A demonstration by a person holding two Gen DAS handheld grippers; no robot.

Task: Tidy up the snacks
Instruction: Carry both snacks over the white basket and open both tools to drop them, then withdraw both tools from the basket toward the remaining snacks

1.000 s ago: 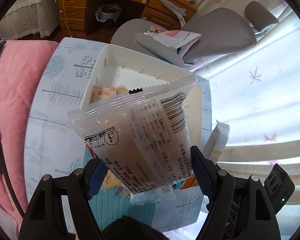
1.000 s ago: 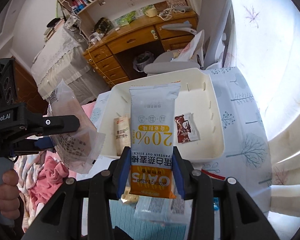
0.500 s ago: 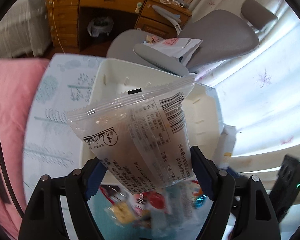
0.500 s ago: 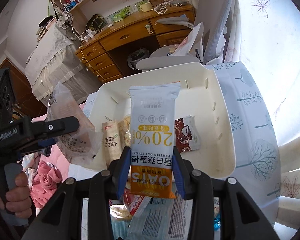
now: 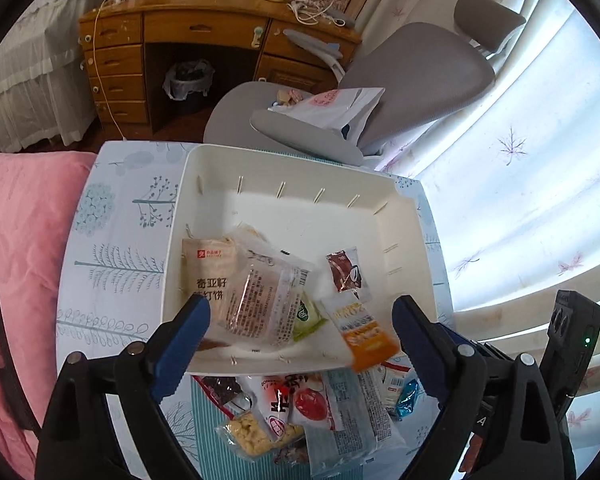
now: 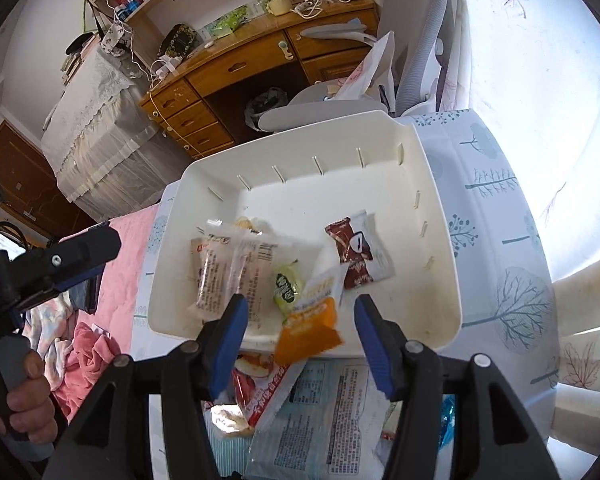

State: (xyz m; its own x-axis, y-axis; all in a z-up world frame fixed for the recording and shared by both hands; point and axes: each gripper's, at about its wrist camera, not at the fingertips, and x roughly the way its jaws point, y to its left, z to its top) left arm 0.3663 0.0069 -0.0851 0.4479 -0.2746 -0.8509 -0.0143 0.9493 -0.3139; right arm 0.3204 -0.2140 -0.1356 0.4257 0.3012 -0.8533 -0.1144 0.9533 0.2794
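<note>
A white tray (image 5: 204,184) (image 6: 440,216) sits on the tree-print tablecloth. My left gripper (image 5: 300,324) is open and empty above the tray's near edge. My right gripper (image 6: 300,316) is also open and empty there. A clear snack bag (image 5: 260,300) (image 6: 236,276) lies in the tray on a beige packet (image 5: 208,272). The white-and-orange oat bar (image 5: 360,332) (image 6: 312,316) lies across the tray's near rim. A brown-and-white packet (image 5: 346,274) (image 6: 358,250) and a small green packet (image 6: 286,286) lie in the tray.
Several loose snack packets (image 5: 300,416) (image 6: 312,412) lie in a heap before the tray. A grey office chair (image 5: 400,80) with a white bag stands behind the table, a wooden desk (image 5: 180,40) beyond. Pink bedding (image 5: 16,240) lies left.
Both grippers have opened. The clear bag dropped from my left gripper into the tray. The oat bar dropped from my right gripper onto the tray's near rim.
</note>
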